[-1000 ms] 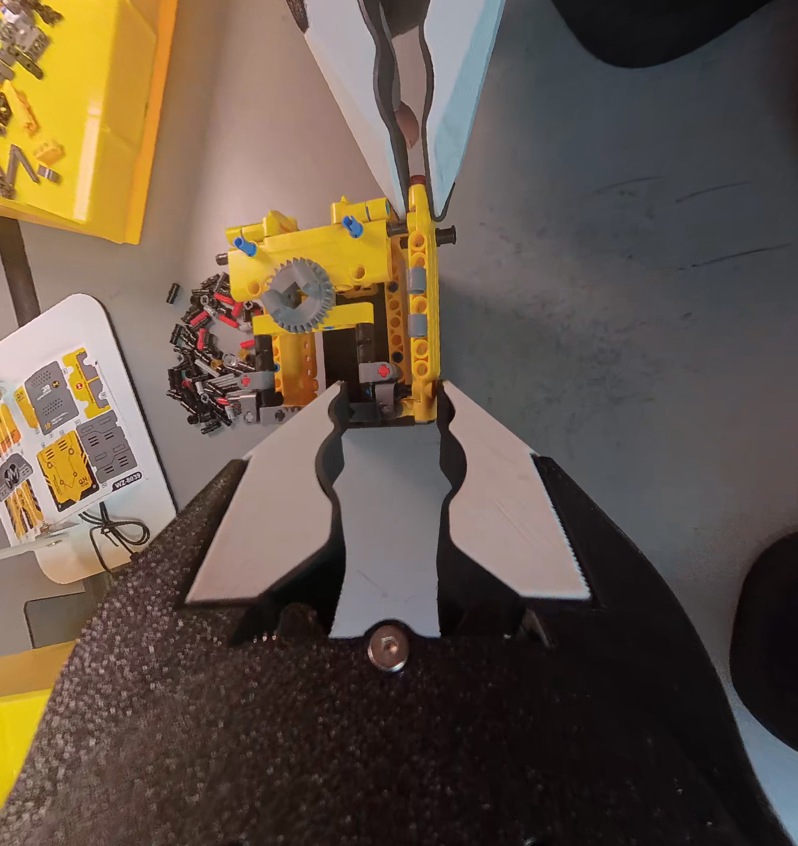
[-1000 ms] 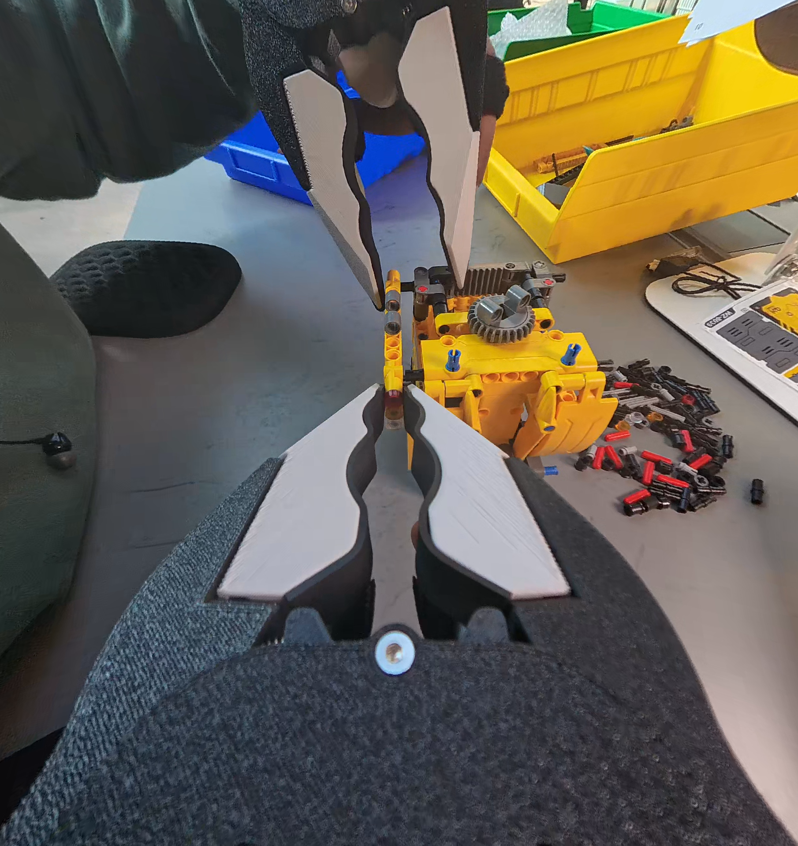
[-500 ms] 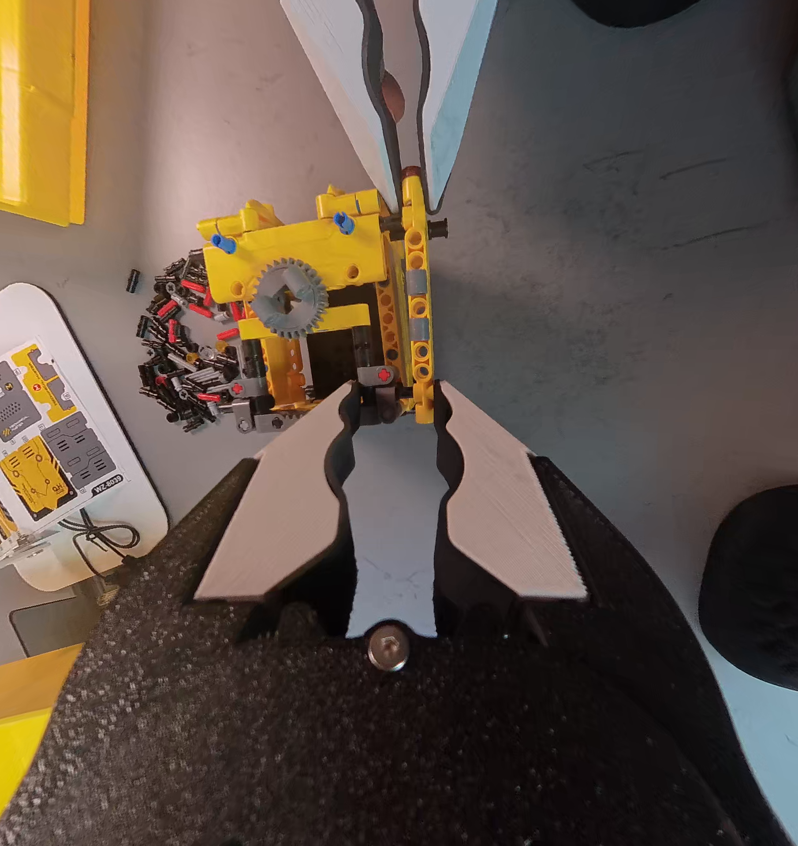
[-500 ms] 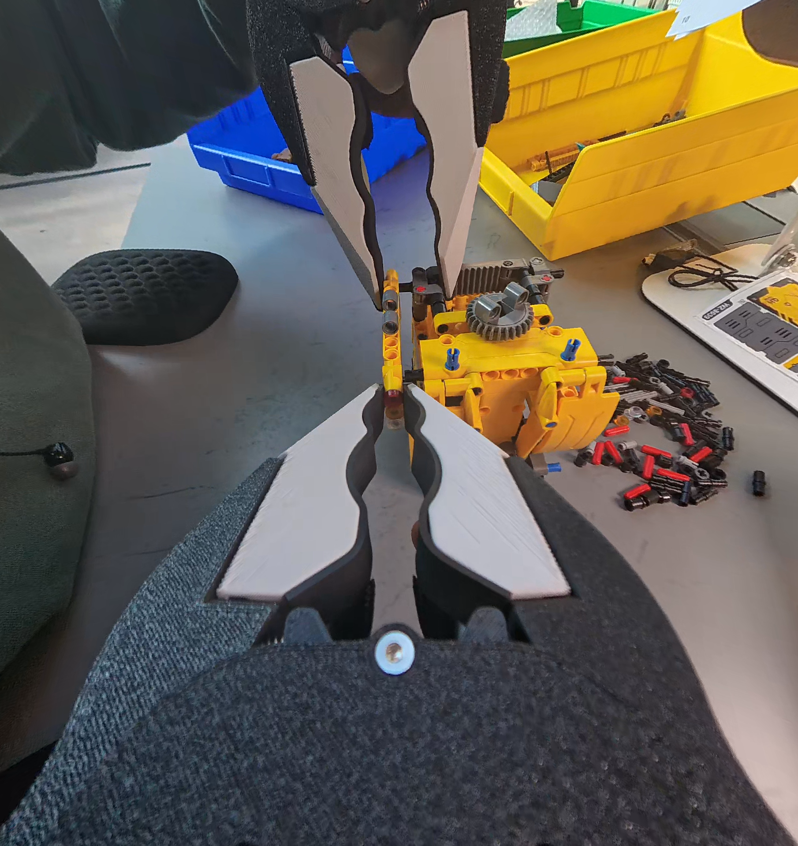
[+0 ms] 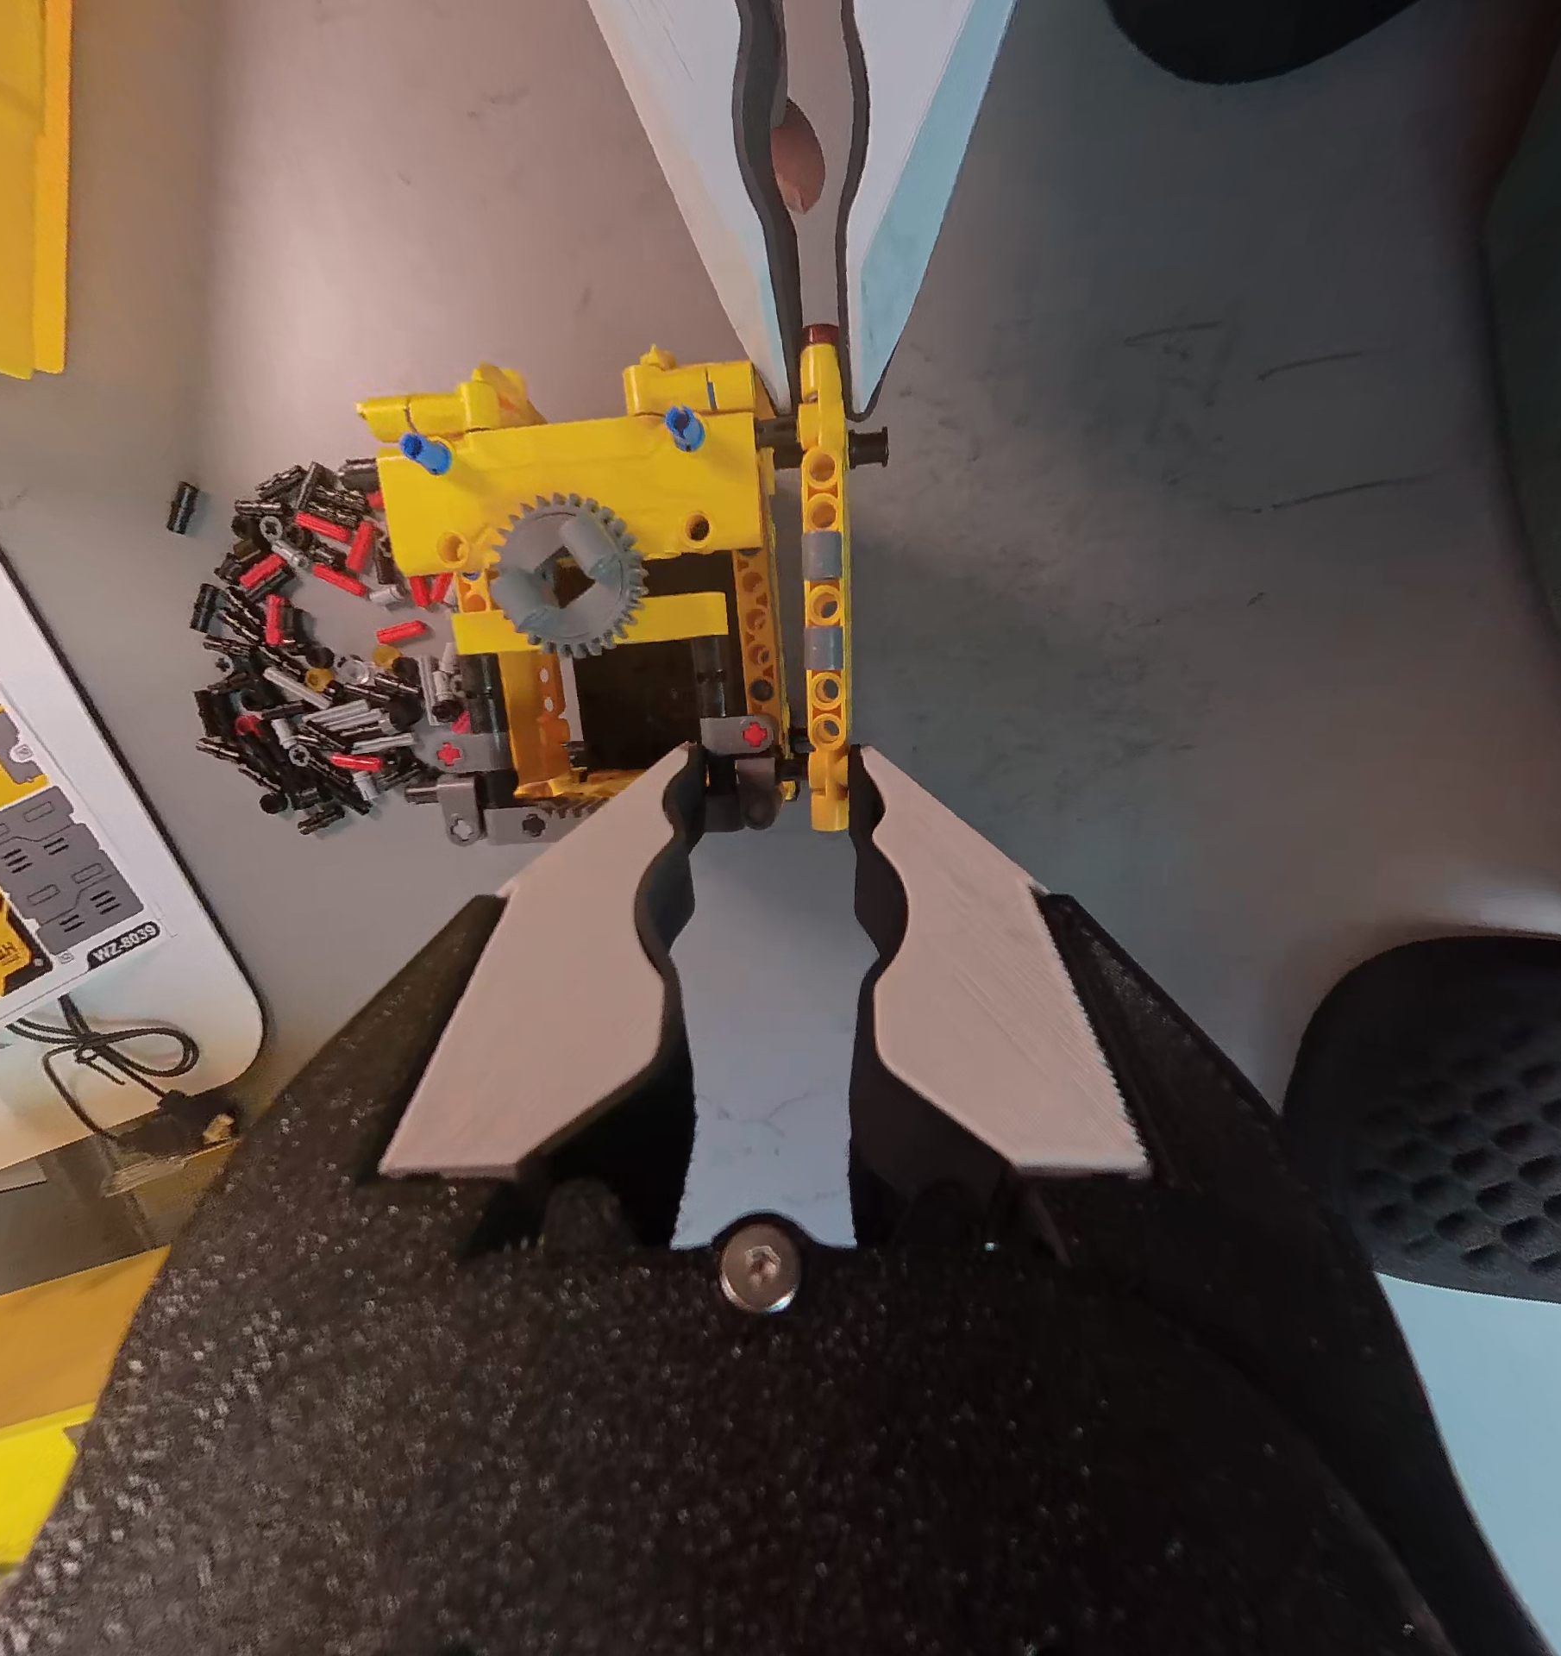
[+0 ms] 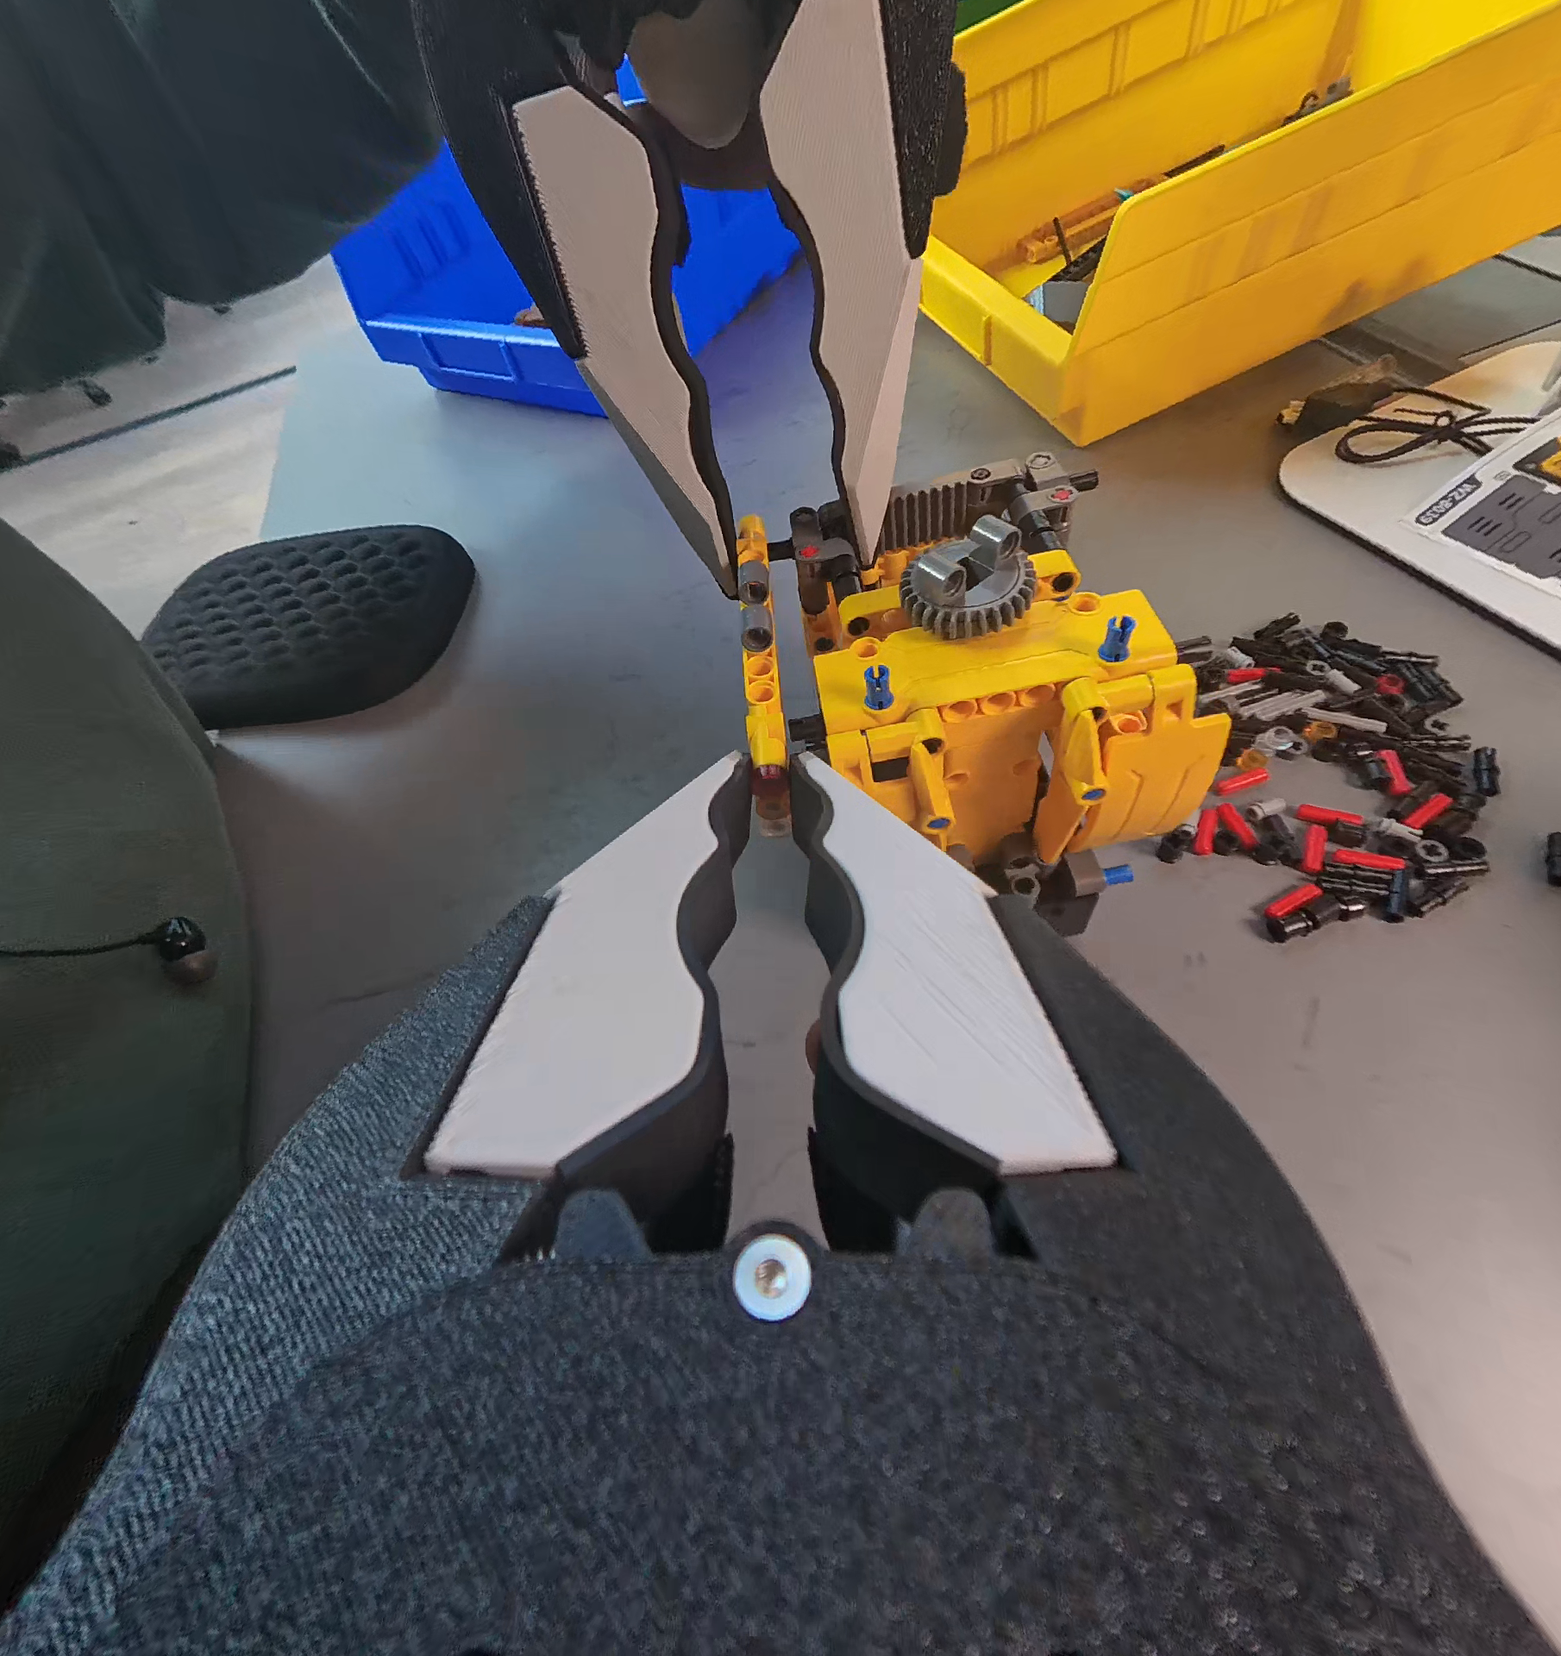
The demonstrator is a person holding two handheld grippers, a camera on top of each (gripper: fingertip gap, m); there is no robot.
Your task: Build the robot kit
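Observation:
A yellow brick-built model [image 5: 571,502] with a grey gear [image 5: 571,582] on top stands on the grey table; it also shows in the right wrist view [image 6: 983,717]. A yellow holed beam [image 5: 823,582] runs along its side. My left gripper [image 5: 772,780] is shut across the model's near end, one fingertip on the beam, the other on the grey and black parts. In the right wrist view it [image 6: 799,573] comes down from above. My right gripper [image 6: 770,789] is shut on a small dark red pin [image 6: 768,780] at the beam's other end [image 6: 763,708].
A pile of small black, red and grey pins [image 5: 302,654] lies beside the model. A white sheet with printed stickers [image 5: 33,851] lies at the left. Yellow bins [image 6: 1252,224] and a blue bin [image 6: 454,296] stand behind. A black mesh pad [image 6: 311,609] lies nearby. The tips of one gripper are about 7 cm away from the tips of the other.
Both grippers keep their holds on the model and the pin. The left wrist view has drifted, so the yellow bin has slid out at the left edge.

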